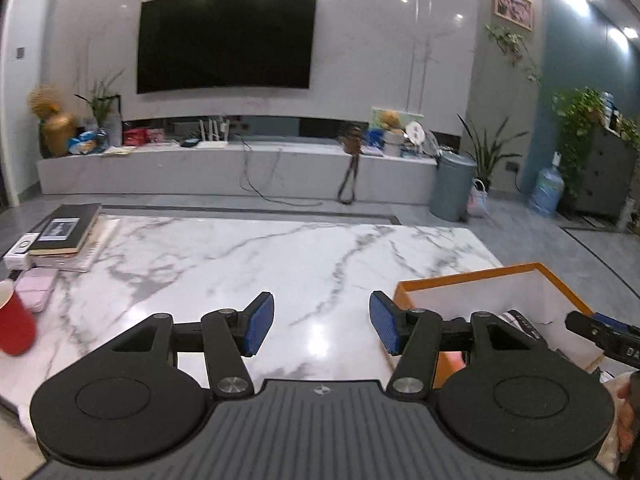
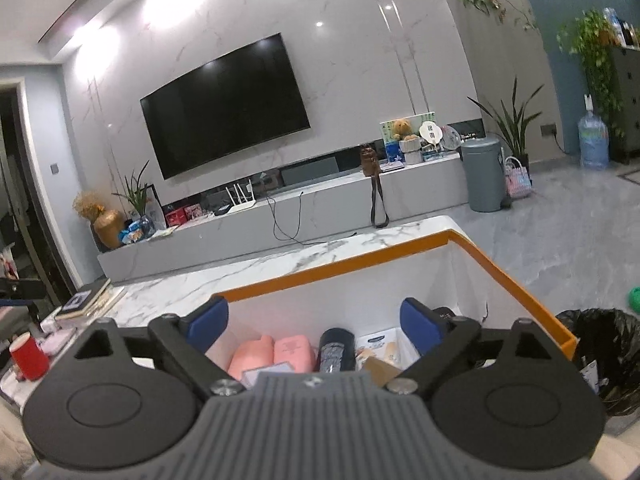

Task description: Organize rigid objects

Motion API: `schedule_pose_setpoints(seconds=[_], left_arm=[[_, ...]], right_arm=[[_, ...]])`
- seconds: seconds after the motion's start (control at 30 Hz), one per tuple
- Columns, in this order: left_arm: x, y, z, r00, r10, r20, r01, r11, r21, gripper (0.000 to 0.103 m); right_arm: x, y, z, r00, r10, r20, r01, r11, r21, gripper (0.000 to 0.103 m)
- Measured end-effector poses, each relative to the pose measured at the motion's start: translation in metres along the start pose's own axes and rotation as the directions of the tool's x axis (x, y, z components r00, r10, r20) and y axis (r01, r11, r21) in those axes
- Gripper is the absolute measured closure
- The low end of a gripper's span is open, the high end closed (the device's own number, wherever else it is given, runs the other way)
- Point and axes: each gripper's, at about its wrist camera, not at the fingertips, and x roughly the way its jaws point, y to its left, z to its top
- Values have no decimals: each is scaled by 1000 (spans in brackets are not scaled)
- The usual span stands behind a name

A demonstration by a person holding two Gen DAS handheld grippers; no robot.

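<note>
The left gripper (image 1: pixel 322 326) hangs over the table (image 1: pixel 280 256) w/ its 2 blue pads (image 1: pixel 260 324) apart and nothing between them, so it is let go and holds nothing. Only bare white marble w/ grey veins shows in the gap. The box (image 1: pixel 472 278) w/ the orange rim sits on the table's right end, just right of that gripper. The right gripper (image 2: pixel 314 330) is above the box (image 2: pixel 516 280), w/ its 2 pads (image 2: pixel 416 326) spread wide and nothing in them, so it is let go too. Down in the box lie 2 pink things (image 2: pixel 276 350) side by side, a dark bottle (image 2: pixel 336 350) just right of them, and a white packet (image 2: pixel 378 346) right of the bottle. A brown card bit sits near the packet, but I can't tell what it is. On the table's left end is a stack of books (image 1: pixel 66 232), w/ a small white box (image 1: pixel 20 250) touching it and a pink case (image 1: pixel 36 288) just in front. A red cup (image 1: pixel 14 320) stands near the case, at the left edge. Behind the table a big black TV (image 1: pixel 226 38) is on the wall, and a grey bin (image 1: pixel 454 186) stands on the floor.
</note>
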Motion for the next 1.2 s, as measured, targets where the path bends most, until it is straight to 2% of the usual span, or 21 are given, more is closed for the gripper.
schedule_pose_setpoints(seconds=[0.17,0.23,0.33,0.4,0.5,0.6,0.63,0.7,0.87,1.2], left_arm=[[-16,18,-16,997,68,32,-66,996,-57,38],[-21,22,-26,994,95,45,-93,995,-47,38],[-22,26,-39,991,131,15,-129,989,-73,38],[-23,28,-49,990,142,8,-140,985,-103,31],[-27,20,-62,985,171,-5,-170,983,-70,28],[-26,8,-72,987,158,-20,-159,986,-42,25],[-26,4,-74,988,151,-22,-152,988,-37,19],[-23,-3,-79,990,131,-43,-132,991,-12,15],[-15,-11,-92,987,119,-112,-115,992,45,14],[-15,-10,-93,982,123,-141,-118,992,43,13]], right_arm=[[-14,20,-12,999,-40,37,42,997,-60,4],[-17,27,-15,997,-59,45,63,995,-82,3],[-21,38,-21,994,-97,56,104,987,-126,3],[-22,45,-25,992,-114,52,121,980,-157,3],[-20,57,-35,992,-124,24,126,972,-200,3],[-17,70,-43,995,-102,-9,97,960,-263,3],[-16,72,-46,995,-99,-14,91,955,-283,3],[-14,78,-50,995,-93,-28,79,942,-325,3],[-9,80,-54,993,-88,-75,55,933,-354,3],[-11,80,-52,991,-98,-91,63,942,-329,3]])
